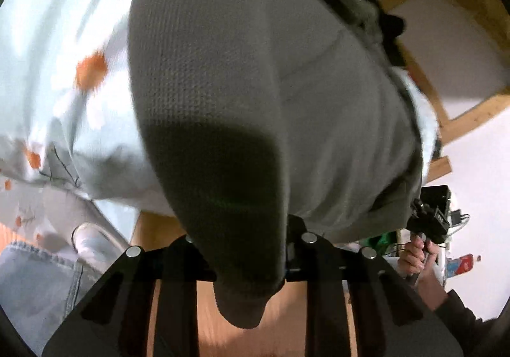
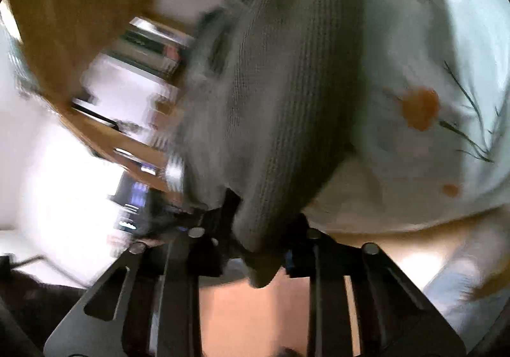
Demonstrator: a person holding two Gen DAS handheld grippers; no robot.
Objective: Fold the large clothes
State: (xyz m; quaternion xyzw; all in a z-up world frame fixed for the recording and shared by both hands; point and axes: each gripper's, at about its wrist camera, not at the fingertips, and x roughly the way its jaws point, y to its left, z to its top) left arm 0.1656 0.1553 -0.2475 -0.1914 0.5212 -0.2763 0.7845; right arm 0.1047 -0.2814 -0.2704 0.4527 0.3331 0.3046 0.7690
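Note:
A grey knit garment [image 1: 223,70] hangs stretched over the bed and fills most of both views. My left gripper [image 1: 250,261] is shut on one bunched edge of it, and a fold droops down between the fingers. In the right wrist view the same garment [image 2: 287,86] runs up and away from my right gripper [image 2: 261,256], which is shut on another bunched edge. The right gripper [image 1: 430,217] also shows at the far right of the left wrist view, carried by a hand [image 1: 414,256], with the cloth spanning between the two grippers.
A pale bedsheet with orange flowers [image 1: 63,70] [image 2: 430,70] lies under the garment. Wooden frame beams [image 1: 471,121] and white walls stand behind. A jeans leg [image 1: 35,277] and a pale shoe [image 1: 92,239] stand on the wooden floor [image 1: 229,334]. A blurred shelf with items [image 2: 143,48] is at the left.

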